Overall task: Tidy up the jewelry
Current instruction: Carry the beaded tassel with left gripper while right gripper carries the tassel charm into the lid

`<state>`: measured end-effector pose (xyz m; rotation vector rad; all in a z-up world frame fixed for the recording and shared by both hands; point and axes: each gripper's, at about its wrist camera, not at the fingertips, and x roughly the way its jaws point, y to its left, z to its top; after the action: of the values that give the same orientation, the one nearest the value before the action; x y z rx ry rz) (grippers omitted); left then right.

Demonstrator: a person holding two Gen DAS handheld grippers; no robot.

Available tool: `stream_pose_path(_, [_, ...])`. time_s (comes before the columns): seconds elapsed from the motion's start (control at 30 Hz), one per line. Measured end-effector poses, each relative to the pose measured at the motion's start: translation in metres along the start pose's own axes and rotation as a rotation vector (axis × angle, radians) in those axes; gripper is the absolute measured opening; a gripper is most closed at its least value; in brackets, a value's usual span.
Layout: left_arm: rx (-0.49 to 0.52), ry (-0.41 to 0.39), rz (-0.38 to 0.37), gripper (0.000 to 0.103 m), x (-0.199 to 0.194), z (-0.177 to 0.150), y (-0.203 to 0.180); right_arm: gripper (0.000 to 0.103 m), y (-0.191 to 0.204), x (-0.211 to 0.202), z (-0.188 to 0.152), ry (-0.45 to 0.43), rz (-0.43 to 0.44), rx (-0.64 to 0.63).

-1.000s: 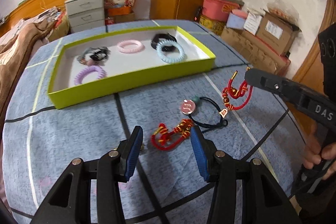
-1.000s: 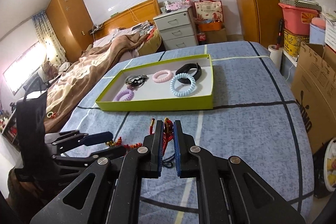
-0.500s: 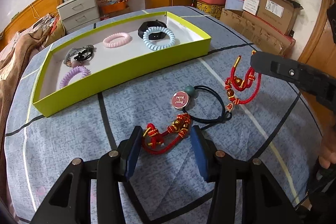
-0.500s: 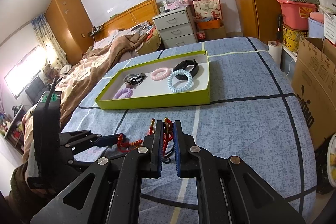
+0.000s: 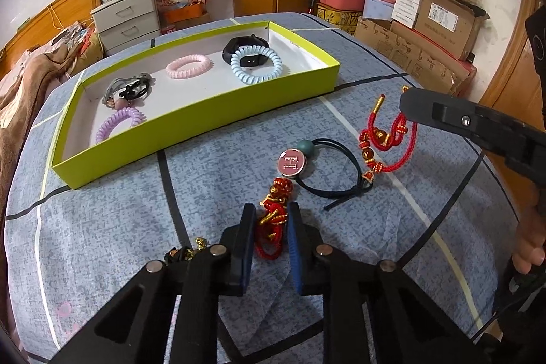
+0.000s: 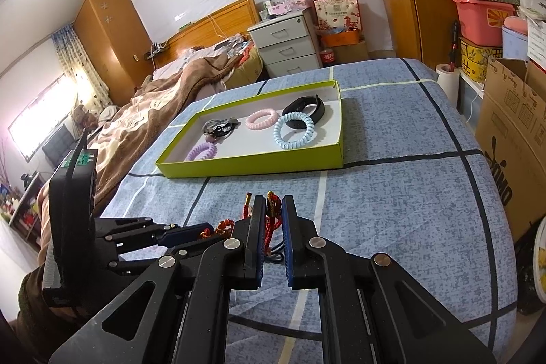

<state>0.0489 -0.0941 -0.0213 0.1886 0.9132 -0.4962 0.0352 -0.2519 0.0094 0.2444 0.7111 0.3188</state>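
Jewelry lies on the blue bed (image 5: pixel 102 244) in front of you, some already in the green tray (image 5: pixel 204 121): a blue coil (image 5: pixel 256 65), a pink coil (image 5: pixel 188 66), a purple coil (image 5: pixel 119 122), a black band (image 5: pixel 244 43) and a dark clip (image 5: pixel 129 88). Your left claw (image 5: pixel 271 227) is closing, narrow now, with a red knotted bracelet (image 5: pixel 273 217) between its pads on the bed. Your right claw (image 6: pixel 273 220) is almost closed and pinches a second red bracelet (image 5: pixel 385 139), which hangs clear of the bed. A black hair tie (image 5: pixel 327 169) with a pink charm lies between the two bracelets.
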Motion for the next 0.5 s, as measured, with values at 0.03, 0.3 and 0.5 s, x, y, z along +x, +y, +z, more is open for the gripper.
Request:
stream_pose_path(0.03, [-0.002,0.000,-0.001,0.018,0.000,0.000,0.000,0.009,0.000,0.001,0.000,0.001,0.000,0.001])
stream_pose_path(0.3, [-0.044,-0.024,-0.022,0.018,-0.009,0.000,0.008,0.009,0.003,0.001,0.002,0.004,0.001,-0.001])
stream_pose_path(0.5, [-0.084,-0.053,-0.031,0.018,-0.021,0.004,0.018,0.009,0.006,0.000,0.008,0.000,0.002,-0.006])
